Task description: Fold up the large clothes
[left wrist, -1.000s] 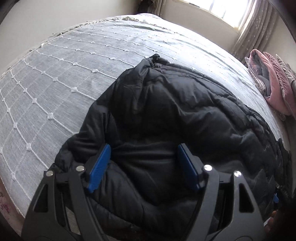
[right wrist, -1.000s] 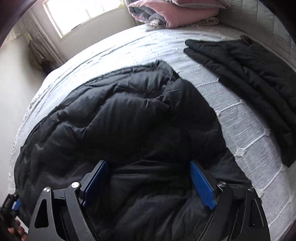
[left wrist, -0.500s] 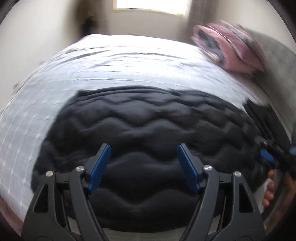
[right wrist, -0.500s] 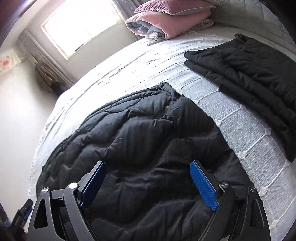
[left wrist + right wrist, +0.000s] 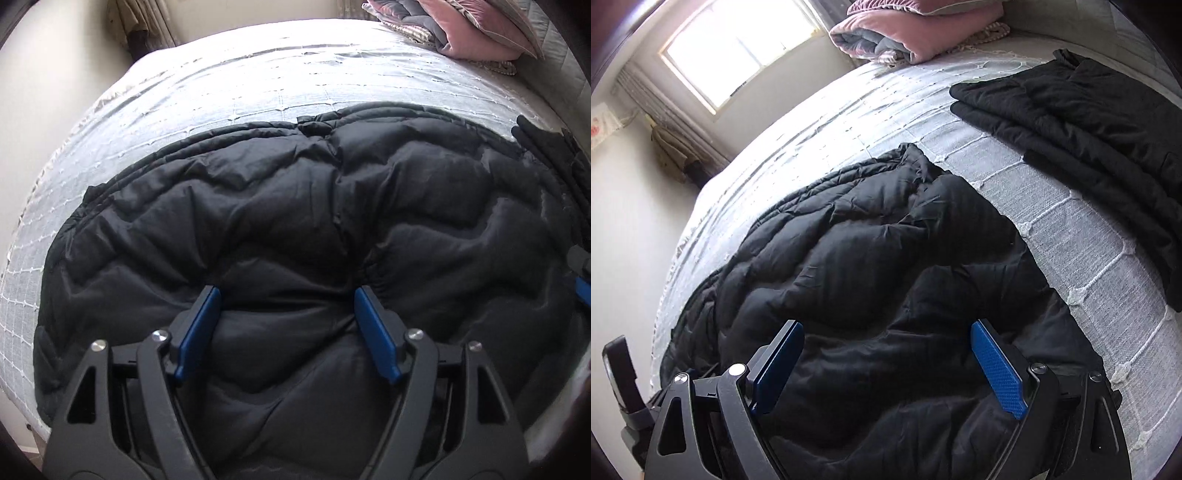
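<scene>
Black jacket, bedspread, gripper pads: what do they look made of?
Black jacket: looks like thin synthetic shell, nylon or polyester, over puffy fill; slight sheen, wavy quilted channels, soft creases.
Bedspread: woven grey textile, matte, coarse visible weave, with raised white stitched grid and small knots; cotton-like, not certain.
Gripper pads: blue, with a fine dotted texture; probably rubber or plastic, on black rigid plastic-looking fingers.

Black jacket (image 5: 295, 229) – quilted, faintly glossy cloth; bedspread (image 5: 258, 85) – woven, matt

Black claw (image 5: 287, 295) frames, blue pads (image 5: 997, 369), silver screws.
</scene>
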The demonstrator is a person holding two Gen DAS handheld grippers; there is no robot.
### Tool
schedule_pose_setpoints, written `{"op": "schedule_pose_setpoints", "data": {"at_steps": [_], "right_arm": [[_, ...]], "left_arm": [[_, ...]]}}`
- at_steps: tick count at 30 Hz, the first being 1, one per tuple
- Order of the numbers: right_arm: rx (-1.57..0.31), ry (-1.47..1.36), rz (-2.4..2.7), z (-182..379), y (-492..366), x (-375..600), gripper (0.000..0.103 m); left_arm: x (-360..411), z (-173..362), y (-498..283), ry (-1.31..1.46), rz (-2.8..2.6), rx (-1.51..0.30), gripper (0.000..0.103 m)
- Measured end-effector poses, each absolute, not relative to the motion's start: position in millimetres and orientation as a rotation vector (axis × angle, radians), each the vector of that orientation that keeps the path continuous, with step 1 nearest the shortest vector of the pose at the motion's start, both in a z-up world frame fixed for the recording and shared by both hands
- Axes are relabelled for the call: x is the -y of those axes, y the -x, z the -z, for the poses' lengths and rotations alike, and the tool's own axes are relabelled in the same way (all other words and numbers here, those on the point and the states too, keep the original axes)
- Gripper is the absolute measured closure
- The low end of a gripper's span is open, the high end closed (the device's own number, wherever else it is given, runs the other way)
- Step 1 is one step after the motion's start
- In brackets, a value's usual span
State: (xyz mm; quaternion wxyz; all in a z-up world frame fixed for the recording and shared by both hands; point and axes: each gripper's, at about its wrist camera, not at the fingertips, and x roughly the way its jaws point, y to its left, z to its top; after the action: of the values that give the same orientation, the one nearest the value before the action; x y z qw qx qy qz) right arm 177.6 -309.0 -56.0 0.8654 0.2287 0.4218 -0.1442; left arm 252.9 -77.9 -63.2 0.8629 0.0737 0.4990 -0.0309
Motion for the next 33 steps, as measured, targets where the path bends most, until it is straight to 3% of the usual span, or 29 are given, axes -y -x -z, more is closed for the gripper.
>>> {"op": "schedule_pose_setpoints", "data": {"at_steps": [6, 13, 22, 28, 33], "right_arm": [[-0.863, -0.496, 0.286, 53, -177, 308, 0.010], [-0.867, -0.511, 0.287, 54, -174, 312, 0.010], [-0.878, -0.505, 0.285, 56, -174, 310, 0.010], [-0.875, -0.521, 0.283, 56, -173, 312, 0.010], [-0.885, -0.505, 0.275, 57, -173, 310, 0.010]], "left_arm": [[87, 41, -279, -0.139, 0.068, -1.009, 0.028], [91, 74, -320, -0.179, 0.042, -1.134, 0.021], [90, 46, -354, -0.133, 0.018, -1.138, 0.021], [88, 89, -398, -0.105, -0.021, -1.260, 0.021], [83, 99, -395, -0.071, -0.027, -1.241, 0.019]]}}
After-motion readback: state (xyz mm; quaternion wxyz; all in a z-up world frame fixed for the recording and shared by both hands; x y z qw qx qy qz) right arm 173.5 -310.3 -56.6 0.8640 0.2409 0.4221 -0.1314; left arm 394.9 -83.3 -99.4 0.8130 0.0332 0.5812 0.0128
